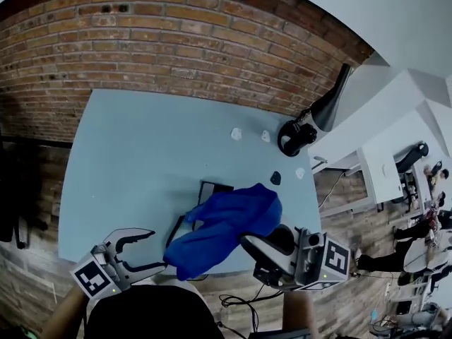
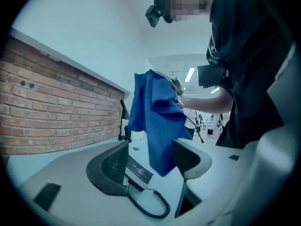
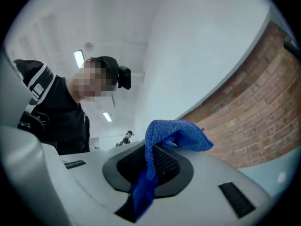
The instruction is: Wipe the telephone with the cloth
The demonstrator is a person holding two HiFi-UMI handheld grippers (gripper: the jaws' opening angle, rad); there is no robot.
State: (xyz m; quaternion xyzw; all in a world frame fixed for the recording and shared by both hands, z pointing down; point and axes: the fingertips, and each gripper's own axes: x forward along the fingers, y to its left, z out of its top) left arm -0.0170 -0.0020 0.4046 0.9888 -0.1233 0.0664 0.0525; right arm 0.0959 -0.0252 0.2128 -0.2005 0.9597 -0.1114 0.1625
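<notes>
I'm dangling the cloth [image 1: 226, 224], pinched in my right gripper's [image 1: 256, 244] closed jaws, directly above the telephone [image 1: 215, 188] on the surface [image 1: 127, 161], while my left gripper [image 1: 157, 249] is waiting beside it, jaws open and empty.

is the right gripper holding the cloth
Yes, in the right gripper view the cloth is pinched between the jaws of the right gripper, with its free end sticking out past them.

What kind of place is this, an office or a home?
Probably an office or lab workspace: a desk telephone on a pale blue table, rows of white desks with people beyond, and a bare brick wall.
</notes>
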